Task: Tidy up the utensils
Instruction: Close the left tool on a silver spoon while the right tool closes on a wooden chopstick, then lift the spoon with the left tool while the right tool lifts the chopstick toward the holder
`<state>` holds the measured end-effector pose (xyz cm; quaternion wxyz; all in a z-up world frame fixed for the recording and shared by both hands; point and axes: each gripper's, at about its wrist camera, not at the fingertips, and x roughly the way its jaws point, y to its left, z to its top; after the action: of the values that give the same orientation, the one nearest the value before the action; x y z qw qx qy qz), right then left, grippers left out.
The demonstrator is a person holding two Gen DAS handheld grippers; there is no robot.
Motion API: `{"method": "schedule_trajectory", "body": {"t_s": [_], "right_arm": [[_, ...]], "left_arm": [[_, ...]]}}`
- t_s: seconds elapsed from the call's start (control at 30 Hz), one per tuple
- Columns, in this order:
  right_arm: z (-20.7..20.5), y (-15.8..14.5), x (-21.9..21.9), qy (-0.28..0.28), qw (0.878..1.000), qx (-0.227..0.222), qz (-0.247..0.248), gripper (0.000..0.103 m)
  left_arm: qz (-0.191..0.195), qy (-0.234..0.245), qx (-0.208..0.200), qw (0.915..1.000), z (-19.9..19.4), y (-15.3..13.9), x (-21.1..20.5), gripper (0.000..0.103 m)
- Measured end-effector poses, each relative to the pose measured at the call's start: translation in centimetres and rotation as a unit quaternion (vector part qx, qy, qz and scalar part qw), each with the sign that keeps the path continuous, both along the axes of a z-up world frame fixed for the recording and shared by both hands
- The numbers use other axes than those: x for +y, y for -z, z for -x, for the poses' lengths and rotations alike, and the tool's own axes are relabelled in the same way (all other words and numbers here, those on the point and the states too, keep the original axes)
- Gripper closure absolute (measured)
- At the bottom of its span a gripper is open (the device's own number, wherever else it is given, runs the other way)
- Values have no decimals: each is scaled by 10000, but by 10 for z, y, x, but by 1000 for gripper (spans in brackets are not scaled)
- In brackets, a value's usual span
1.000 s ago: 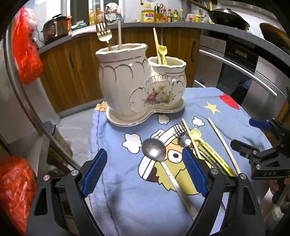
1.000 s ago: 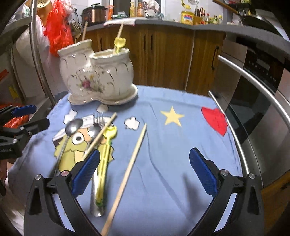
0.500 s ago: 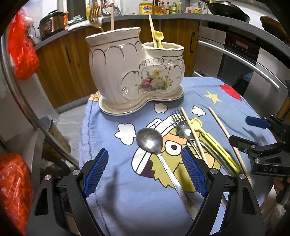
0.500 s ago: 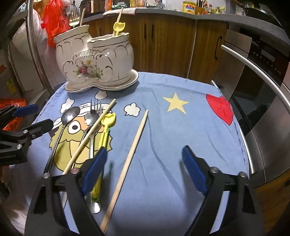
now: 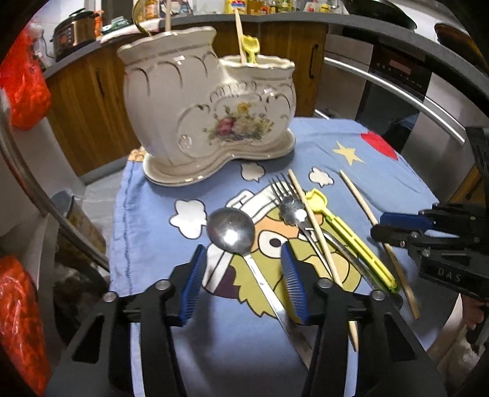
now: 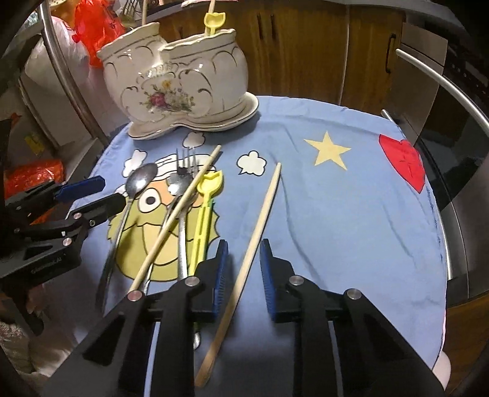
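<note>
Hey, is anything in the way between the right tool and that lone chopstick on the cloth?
Nothing visible. The lone chopstick already lies between the closing blue pads of the right tool, apart from the yellow utensil beside it.

Blue cartoon-print tablecloth [image 6: 351, 207] spread over the table, yellow star [image 6: 328, 149] toward one o'clock, red heart [image 6: 403, 165] at three. Wooden cabinets [image 5: 76, 116] behind, under a dark countertop [image 5: 305, 20]. Electric cooker [image 5: 71, 32] at eleven. Red plastic bags [image 5: 26, 88] at nine. Steel oven handle [image 5: 394, 94] at two. Bottles [image 5: 244, 5] along twelve, blurred.
</note>
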<state>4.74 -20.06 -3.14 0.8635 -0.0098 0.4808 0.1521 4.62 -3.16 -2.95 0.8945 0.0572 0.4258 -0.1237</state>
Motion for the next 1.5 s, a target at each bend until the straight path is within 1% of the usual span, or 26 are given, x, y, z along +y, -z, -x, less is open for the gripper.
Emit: {"method": "schedule_trajectory", "body": {"t_s": [0.07,0.23,0.43,0.67,0.7,0.73,0.8,0.87,0.9,1.0,1.1,1.27,1.5], "right_arm": [[-3,1,0,2,10000,29,16,82],[-8,1,1,-17,9999,11,125,82],[-15,4,2,-45,9998,8,170,82],[-20,7,8,-105,9996,-82,255,82],[-20,7,9,-120,9995,-109,272,86],[-20,7,10,-125,9995,-125,272,90],[-20,7,9,-122,9995,-156,227,97],[-19,8,10,-170,9994,-205,229,97],[-19,8,10,-171,9994,-218,203,97],[-18,7,7,-143,9996,-236,93,98],[-16,1,2,-64,9993,-362,-59,98],[-12,-7,-1,-38,9986,-512,-130,98],[-8,-12,-2,-9,9977,-658,-186,97]], "left_arm": [[18,39,88,10000,-1,3,-1,62],[-76,87,167,9998,-2,8,-6,68],[-161,82,275,9995,-6,15,-9,69],[-349,4,94,9993,-11,17,-16,70],[-361,-13,75,9993,-11,18,-17,71],[-371,-22,59,9993,-12,18,-18,79],[-448,-32,1,9990,-13,18,-19,84],[-592,-54,-86,9982,-15,19,-21,95],[-592,-77,-85,9982,-18,19,-21,96],[-445,-93,-38,9990,-19,18,-16,96],[-352,-113,-72,9993,-18,15,-12,97],[-133,-115,-248,9995,-12,4,-4,98],[124,-44,-618,9980,0,-14,3,98]]}}
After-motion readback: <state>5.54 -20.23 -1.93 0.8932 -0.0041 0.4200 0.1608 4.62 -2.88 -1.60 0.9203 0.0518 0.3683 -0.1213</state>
